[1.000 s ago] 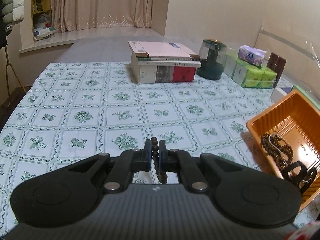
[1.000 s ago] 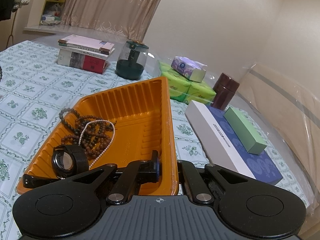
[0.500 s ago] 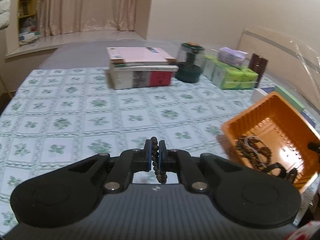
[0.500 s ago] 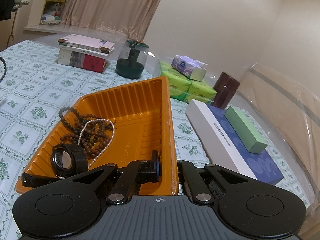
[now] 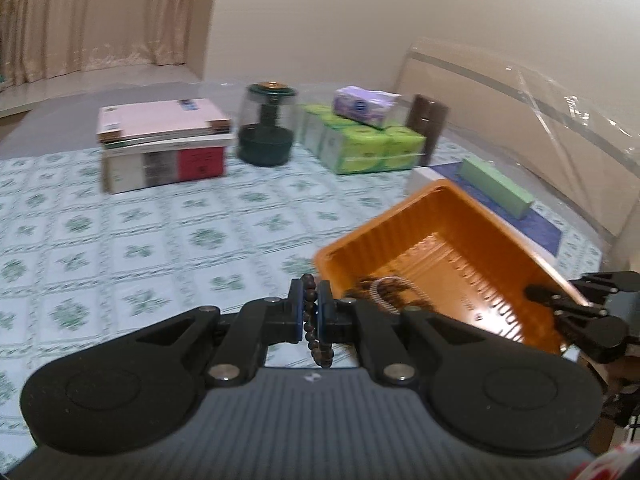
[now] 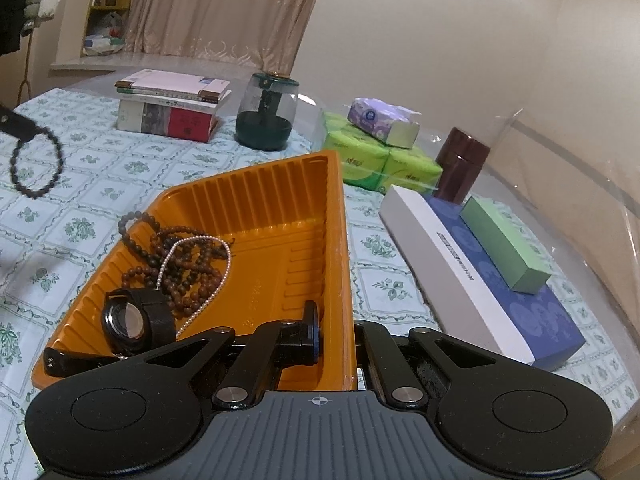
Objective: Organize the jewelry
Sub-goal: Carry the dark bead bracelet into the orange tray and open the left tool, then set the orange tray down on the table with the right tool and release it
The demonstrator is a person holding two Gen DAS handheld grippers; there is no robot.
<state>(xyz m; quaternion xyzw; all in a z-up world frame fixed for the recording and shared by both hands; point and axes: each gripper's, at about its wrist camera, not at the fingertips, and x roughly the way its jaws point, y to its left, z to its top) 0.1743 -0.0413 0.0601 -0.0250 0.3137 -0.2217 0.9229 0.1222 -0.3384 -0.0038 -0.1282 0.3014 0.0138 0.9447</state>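
Tablecloth [image 6: 132, 168] with a green floral check covers the whole table, with a clear plastic sheet [image 6: 560, 184] lifted along its far right edge. On the right side lies a long white-and-blue box [image 6: 472, 272], and a slim green box [image 6: 506, 242] rests on top of it. At the far end sits a stack of books [image 6: 172, 108], the bottom one with a red spine panel, then a dark green jar with a clear dome [image 6: 266, 114] just right of it, then green tissue packs [image 6: 380, 160] with a purple tissue pack [image 6: 380, 120] on top, and a dark brown canister [image 6: 460, 170] beside them.

Near the middle stands the orange ribbed tray [image 6: 280, 208]. Inside it, at the near left end, lie brown bead strands [image 6: 176, 264], a thin pearl strand [image 6: 218, 276] looped over them, and a black wristwatch [image 6: 132, 322].

The right gripper [image 6: 334, 330] is clamped on the tray's near right wall, one finger inside and one outside.

The left gripper [image 5: 310, 306] is pinched shut on a dark bead bracelet [image 5: 314, 328], whose beads run up between the pads and hang below them. In the right wrist view this bracelet [image 6: 36, 164] dangles as an open loop above the tablecloth, left of the tray and apart from it.
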